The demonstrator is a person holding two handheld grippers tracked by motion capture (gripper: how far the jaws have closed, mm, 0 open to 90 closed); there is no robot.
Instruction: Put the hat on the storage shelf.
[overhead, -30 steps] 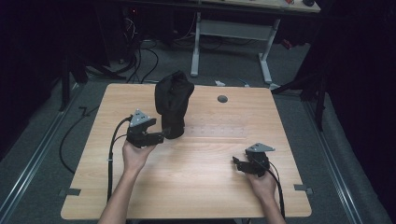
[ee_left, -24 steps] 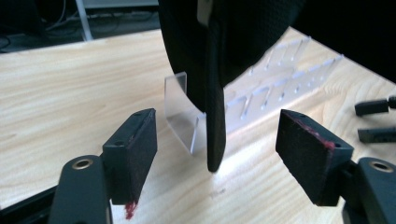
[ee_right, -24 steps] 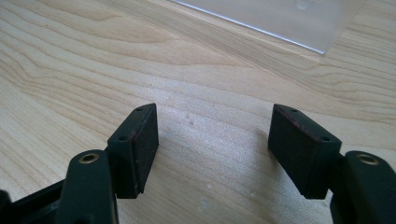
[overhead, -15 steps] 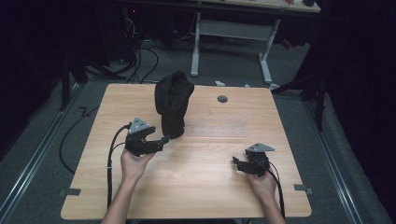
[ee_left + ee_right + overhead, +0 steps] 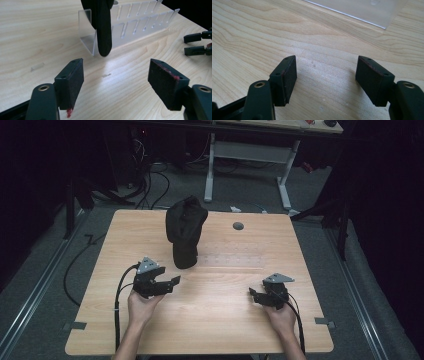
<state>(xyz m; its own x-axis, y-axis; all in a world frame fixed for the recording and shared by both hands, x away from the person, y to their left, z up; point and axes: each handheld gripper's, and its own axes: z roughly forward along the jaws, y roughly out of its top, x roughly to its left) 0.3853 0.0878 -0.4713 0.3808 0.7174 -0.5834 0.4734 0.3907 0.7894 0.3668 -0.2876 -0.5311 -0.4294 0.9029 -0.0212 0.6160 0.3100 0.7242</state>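
one black cap [image 5: 185, 231], one clear rack [image 5: 230, 260], two spread tools.

Two forearms reach in from below, each hand holding a black claw. The left gripper [image 5: 175, 280] has its jaws spread wide with nothing between them. The right gripper [image 5: 252, 295], well apart from it, is likewise spread and empty, pointing toward the left one.
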